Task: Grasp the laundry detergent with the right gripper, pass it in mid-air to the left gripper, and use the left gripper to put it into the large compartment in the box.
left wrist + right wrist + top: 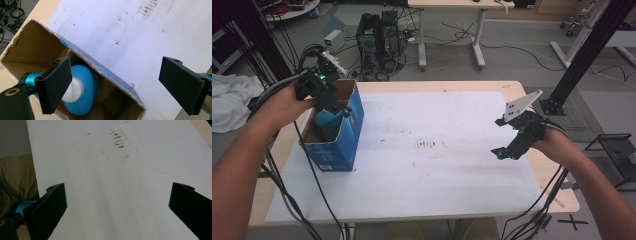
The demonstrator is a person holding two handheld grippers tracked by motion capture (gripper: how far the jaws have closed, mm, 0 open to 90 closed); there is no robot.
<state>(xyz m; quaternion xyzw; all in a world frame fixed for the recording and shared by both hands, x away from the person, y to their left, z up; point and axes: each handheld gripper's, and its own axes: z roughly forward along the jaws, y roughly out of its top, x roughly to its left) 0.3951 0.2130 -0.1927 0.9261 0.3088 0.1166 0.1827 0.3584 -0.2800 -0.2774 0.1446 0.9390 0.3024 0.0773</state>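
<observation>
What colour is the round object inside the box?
Blue with a white centre, clearest in the left gripper view.

From my station, the round blue object with a white centre (82,92) sits partly behind my black left jaw and the torn blue cardboard box's (37,50) wall; its lower edge is cropped away.
</observation>
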